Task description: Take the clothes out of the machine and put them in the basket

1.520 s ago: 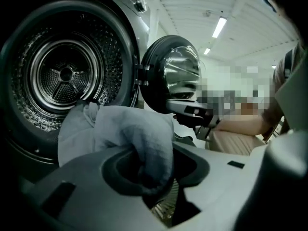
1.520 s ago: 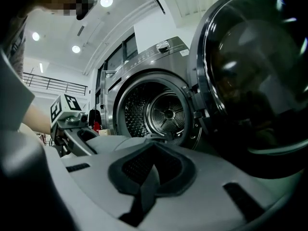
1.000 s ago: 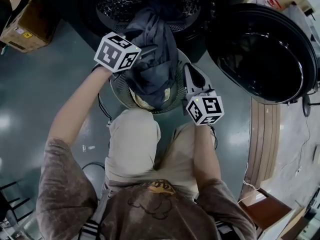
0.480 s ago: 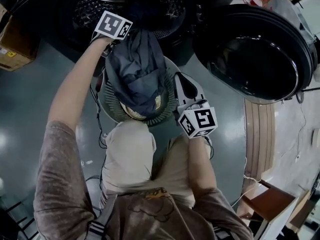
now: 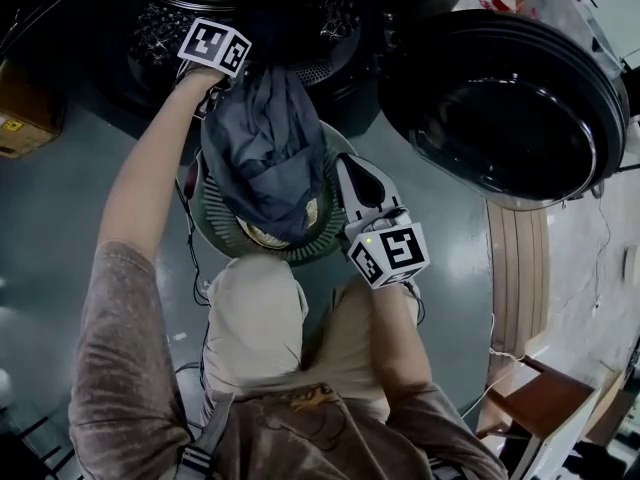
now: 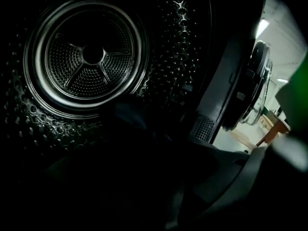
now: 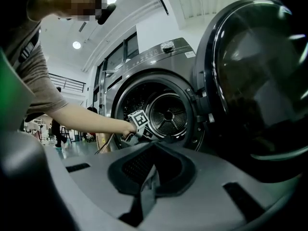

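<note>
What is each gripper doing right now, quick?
Left gripper: inside the drum, jaws just closing further; too dark to tell if they grip anything.
Right gripper: shut on the dark garment draped over the basket.

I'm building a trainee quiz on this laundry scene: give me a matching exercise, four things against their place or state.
Things:
1 door
2 garment
3 left gripper
4 right gripper

Places and states:
A jaws shut on the garment
B swung open
C at the drum mouth
D draped over the basket

Pairs: 1-B; 2-D; 3-C; 4-A
</note>
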Demonstrator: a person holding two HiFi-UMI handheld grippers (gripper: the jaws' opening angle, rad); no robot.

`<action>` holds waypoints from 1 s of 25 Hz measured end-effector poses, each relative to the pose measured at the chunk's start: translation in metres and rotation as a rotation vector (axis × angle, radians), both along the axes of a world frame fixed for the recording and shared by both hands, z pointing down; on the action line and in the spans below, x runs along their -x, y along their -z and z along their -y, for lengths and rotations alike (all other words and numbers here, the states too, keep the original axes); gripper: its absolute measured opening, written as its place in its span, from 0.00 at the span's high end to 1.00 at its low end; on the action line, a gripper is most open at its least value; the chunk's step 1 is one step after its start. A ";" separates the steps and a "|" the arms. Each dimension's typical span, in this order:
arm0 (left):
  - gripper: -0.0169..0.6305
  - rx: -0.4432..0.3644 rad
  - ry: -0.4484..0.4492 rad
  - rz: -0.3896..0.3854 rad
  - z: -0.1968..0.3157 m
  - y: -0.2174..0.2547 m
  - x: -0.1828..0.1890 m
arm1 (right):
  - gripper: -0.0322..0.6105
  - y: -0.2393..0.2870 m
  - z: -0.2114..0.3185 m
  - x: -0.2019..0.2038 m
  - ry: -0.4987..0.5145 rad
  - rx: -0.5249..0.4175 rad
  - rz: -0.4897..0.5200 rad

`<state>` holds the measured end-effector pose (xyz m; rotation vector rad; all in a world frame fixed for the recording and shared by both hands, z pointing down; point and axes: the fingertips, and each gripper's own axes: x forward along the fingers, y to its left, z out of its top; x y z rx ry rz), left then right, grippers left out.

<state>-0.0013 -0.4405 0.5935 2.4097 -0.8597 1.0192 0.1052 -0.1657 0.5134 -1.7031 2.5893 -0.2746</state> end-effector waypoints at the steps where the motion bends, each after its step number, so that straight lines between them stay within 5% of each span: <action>1: 0.61 0.005 -0.008 0.000 -0.004 0.000 -0.002 | 0.95 -0.001 0.000 -0.001 -0.004 0.003 -0.001; 3: 0.81 -0.024 -0.013 0.019 -0.009 0.003 -0.004 | 0.95 -0.003 0.000 -0.003 -0.010 0.009 -0.003; 5: 0.88 -0.079 -0.030 0.041 -0.016 0.008 -0.004 | 0.95 -0.005 -0.001 -0.005 -0.014 0.012 -0.007; 17: 0.89 -0.121 -0.137 -0.081 -0.156 0.049 -0.003 | 0.95 -0.011 0.003 -0.010 -0.001 0.011 0.011; 25: 0.89 0.018 -0.316 -0.112 -0.272 0.042 -0.014 | 0.95 -0.009 0.001 -0.009 0.019 0.003 0.037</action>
